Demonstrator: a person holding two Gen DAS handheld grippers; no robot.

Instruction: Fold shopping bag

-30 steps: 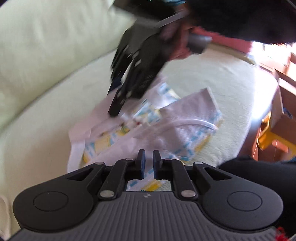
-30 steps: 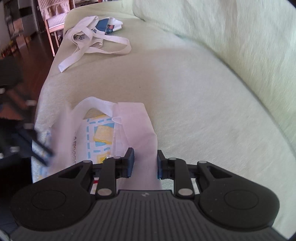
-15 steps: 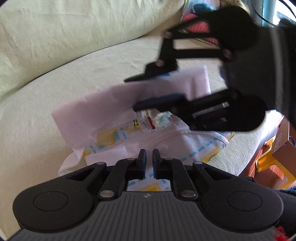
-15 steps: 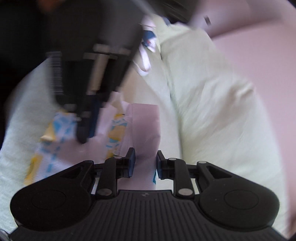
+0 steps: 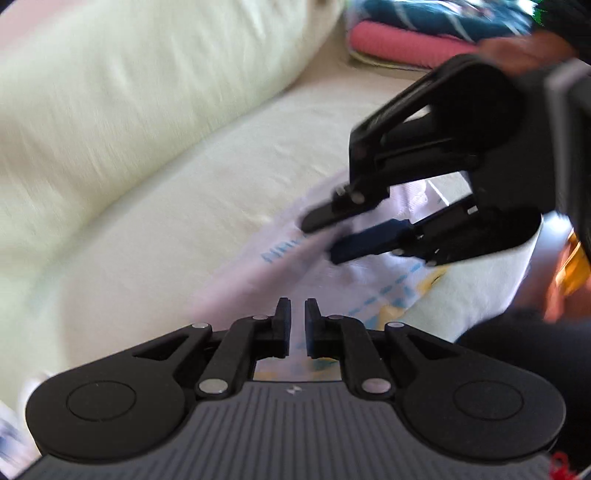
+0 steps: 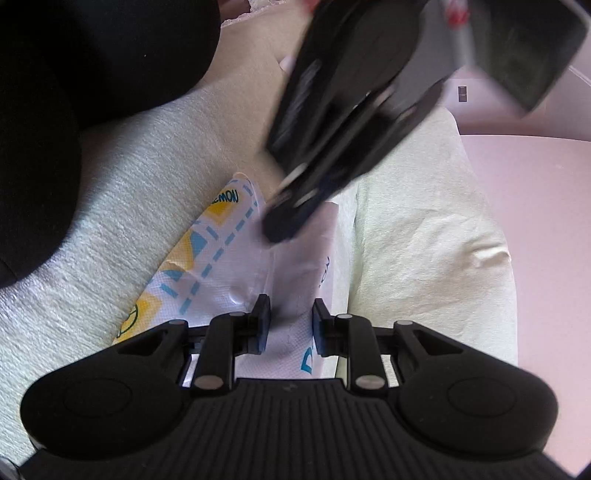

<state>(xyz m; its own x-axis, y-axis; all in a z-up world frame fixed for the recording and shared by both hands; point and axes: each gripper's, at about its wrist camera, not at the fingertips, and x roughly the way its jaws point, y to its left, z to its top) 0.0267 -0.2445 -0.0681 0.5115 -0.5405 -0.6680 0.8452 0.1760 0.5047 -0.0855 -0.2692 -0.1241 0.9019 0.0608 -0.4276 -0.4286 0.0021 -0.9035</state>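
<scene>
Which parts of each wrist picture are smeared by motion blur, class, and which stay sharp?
Left wrist view: the pale green sofa cushion and the white shopping bag with blue and yellow print are streaked, while the left gripper, its jaws opening, stays crisp. Right wrist view: the left gripper crossing overhead is smeared; the bag's print and the right gripper are sharp.

A pale green sofa seat [image 5: 155, 206] fills most of both views, its cover finely textured. A plump back cushion [image 5: 122, 88] in the same pale green rises behind it. At the far end of the seat lies a stack of folded cloth [image 5: 424, 33], a pink piece under a dark teal one. Something orange [image 5: 576, 269] shows blurred at the right edge. A pinkish wall [image 6: 535, 206] stands beyond the cushion.
</scene>
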